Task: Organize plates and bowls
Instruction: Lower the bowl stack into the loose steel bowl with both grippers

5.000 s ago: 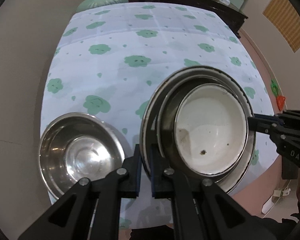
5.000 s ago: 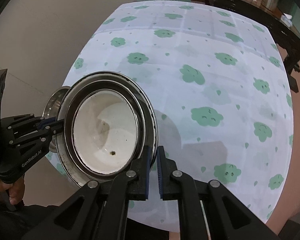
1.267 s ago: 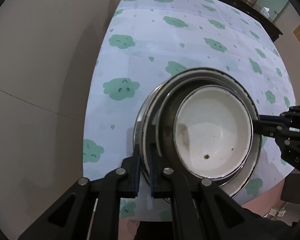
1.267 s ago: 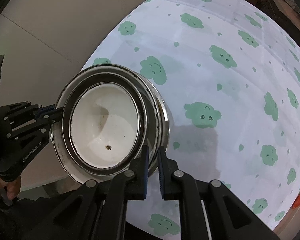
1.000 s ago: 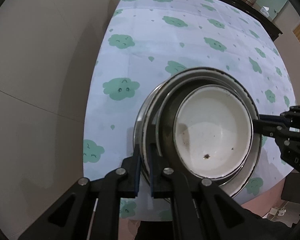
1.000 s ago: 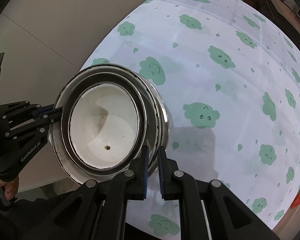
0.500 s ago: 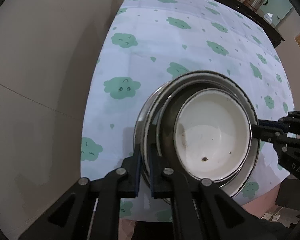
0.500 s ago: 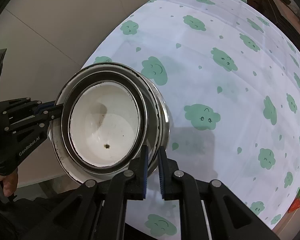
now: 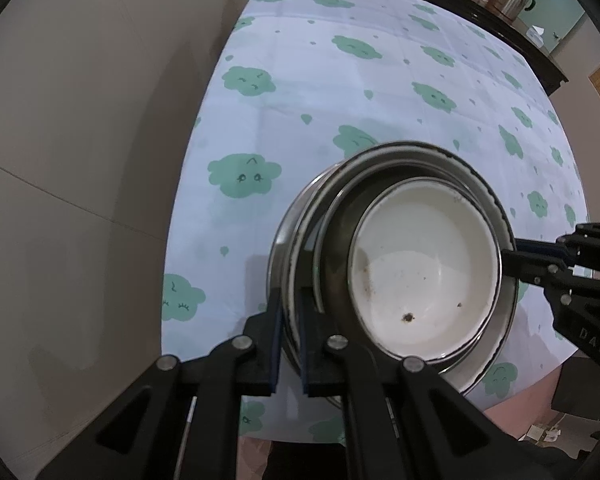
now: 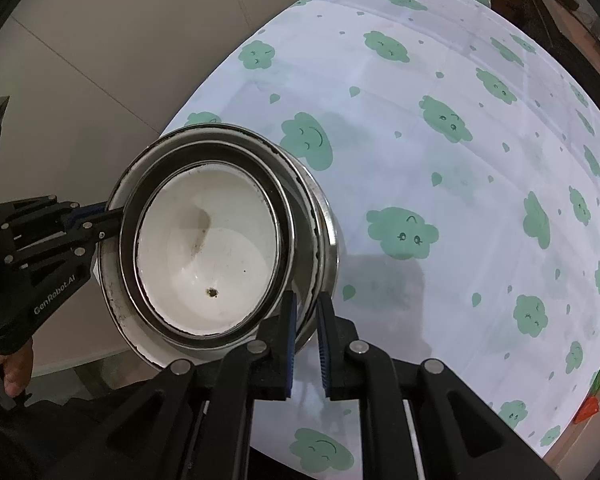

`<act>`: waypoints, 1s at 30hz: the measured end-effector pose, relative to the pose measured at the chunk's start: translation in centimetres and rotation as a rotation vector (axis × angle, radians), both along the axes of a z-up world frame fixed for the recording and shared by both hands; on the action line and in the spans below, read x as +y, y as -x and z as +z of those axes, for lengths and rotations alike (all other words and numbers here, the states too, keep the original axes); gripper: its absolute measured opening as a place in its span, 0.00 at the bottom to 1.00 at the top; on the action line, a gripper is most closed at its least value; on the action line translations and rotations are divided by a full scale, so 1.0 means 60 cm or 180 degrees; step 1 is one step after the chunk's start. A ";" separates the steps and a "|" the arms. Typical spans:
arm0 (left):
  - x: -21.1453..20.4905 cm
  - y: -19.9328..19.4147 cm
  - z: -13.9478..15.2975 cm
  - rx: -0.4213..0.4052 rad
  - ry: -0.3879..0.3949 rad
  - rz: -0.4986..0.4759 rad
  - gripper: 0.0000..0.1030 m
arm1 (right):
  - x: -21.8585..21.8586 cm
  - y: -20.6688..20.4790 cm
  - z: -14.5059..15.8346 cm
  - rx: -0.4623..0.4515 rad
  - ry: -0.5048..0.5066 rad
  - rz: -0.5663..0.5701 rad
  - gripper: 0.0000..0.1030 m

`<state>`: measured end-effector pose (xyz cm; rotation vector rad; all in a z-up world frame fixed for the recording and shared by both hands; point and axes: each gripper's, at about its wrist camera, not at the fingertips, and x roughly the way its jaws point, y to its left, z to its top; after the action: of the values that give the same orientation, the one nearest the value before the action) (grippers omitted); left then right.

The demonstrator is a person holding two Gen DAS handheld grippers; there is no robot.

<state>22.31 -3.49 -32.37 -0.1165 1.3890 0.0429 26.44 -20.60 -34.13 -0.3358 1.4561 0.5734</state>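
Steel and white enamel nested together: I am holding the stack (image 9: 396,264) over the near corner of the clouded tablecloth (image 9: 340,92), left gripper (image 9: 290,344) and right gripper (image 10: 305,334) each clamping an opposite rim so it is hanging level. Whether it is touching the cloth, I cannot tell.

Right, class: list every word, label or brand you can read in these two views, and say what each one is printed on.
"GenRobot.AI": white lettering on the body of the left gripper, seen from the right wrist.
"DAS": on the body of the right gripper, seen from the left wrist; the lettering is cut off at the picture's edge.
No other text is readable.
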 end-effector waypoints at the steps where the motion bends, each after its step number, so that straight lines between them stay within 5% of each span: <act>1: -0.002 0.000 0.000 0.0002 0.0002 0.0001 0.02 | 0.000 0.001 0.000 0.0005 -0.0003 -0.0006 0.11; 19: -0.002 0.004 0.000 -0.0001 0.0057 0.0006 0.05 | -0.009 -0.002 -0.001 0.0041 -0.0081 -0.0142 0.12; 26: 0.009 0.006 0.001 -0.0019 -0.0014 0.0004 0.28 | -0.007 0.006 0.000 -0.0039 0.0001 -0.0254 0.11; 30: 0.014 0.009 0.003 -0.0051 -0.0013 -0.0050 0.32 | -0.008 0.013 0.001 -0.0073 0.0031 -0.0329 0.12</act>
<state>21.78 -2.67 -32.21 -0.1025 1.3737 0.0316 25.66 -21.08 -34.09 -0.2722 1.4455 0.4777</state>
